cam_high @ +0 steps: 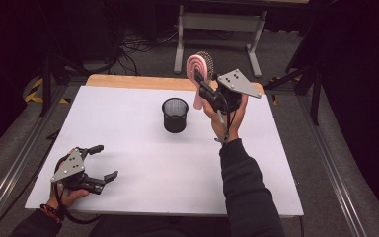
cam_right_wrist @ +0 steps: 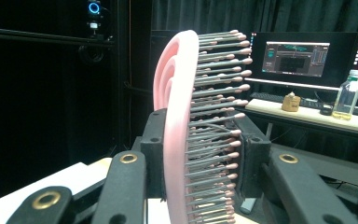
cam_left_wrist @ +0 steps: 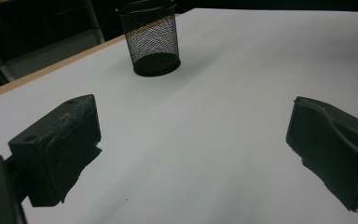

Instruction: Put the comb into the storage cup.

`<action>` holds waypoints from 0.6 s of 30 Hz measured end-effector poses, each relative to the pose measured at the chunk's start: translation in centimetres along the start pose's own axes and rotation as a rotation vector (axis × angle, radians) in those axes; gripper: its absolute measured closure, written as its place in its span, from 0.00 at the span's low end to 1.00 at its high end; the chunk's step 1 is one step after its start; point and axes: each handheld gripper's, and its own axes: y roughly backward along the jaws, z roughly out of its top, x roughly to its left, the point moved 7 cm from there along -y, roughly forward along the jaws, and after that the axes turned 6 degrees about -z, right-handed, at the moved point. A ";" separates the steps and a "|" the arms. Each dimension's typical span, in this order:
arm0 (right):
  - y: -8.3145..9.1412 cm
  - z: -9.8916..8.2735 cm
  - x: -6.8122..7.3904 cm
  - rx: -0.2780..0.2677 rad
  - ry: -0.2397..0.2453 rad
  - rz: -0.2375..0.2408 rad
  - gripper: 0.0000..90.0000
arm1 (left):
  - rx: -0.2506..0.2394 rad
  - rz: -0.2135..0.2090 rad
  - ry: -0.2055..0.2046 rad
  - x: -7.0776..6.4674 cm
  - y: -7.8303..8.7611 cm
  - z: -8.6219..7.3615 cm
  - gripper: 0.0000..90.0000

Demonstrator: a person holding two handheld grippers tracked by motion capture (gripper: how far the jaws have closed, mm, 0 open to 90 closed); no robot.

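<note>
Hairbrush in right claw above table's far edge

There is one pink hairbrush and one black mesh cup, at about 9 o'clock from the brush. There are two grippers: the left gripper at 7 o'clock and the right gripper at 1 o'clock. One white table carries everything.
</note>
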 end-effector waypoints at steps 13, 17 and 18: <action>-1.4 0.4 0.7 -0.001 -0.008 0.010 0.70 | -0.003 -0.006 0.010 0.1 0.1 0.0 0.05; -1.9 0.4 1.2 -0.003 0.001 0.013 0.70 | -0.016 0.003 0.015 0.1 0.1 0.0 0.05; -2.0 0.4 1.3 -0.004 0.001 0.011 0.70 | -0.017 0.001 0.016 0.1 0.1 0.0 0.05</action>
